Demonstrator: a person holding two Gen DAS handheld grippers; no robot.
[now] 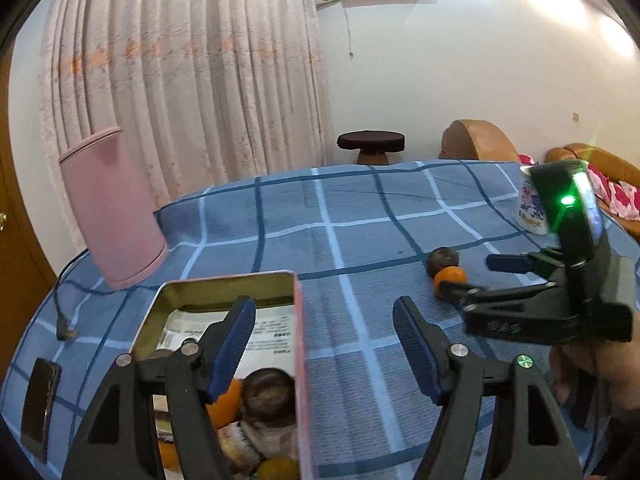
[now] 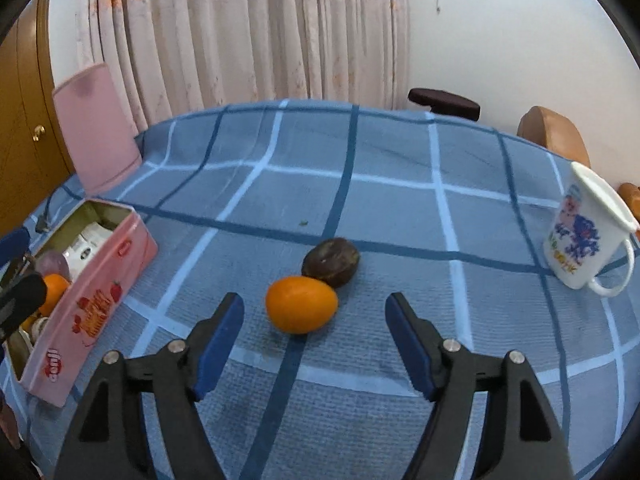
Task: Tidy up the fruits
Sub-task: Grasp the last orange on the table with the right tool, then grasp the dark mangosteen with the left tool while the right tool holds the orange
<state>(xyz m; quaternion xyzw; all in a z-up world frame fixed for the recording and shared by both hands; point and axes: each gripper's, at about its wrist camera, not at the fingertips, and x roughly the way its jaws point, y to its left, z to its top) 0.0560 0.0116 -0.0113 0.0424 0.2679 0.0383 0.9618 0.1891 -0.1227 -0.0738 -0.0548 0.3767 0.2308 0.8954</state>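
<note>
An orange fruit [image 2: 301, 310] and a dark brown fruit [image 2: 331, 262] lie touching on the blue checked tablecloth [image 2: 360, 184]. My right gripper [image 2: 315, 340] is open just in front of the orange fruit, empty. A pink tin [image 2: 86, 308] at the left holds orange and dark fruits and packets. My left gripper [image 1: 324, 344] is open and empty, its left finger over the tin [image 1: 298, 320]; a dark fruit [image 1: 269, 396] lies inside. The left wrist view also shows the right gripper [image 1: 464, 278] by the two loose fruits, orange [image 1: 450, 276] and brown [image 1: 442, 260].
A pink cylindrical container [image 2: 96, 128] stands at the far left. A white printed mug [image 2: 584, 236] stands at the right. A phone [image 1: 40, 400] and a cable [image 1: 64, 320] lie at the table's left edge. Chairs and a stool stand behind the table.
</note>
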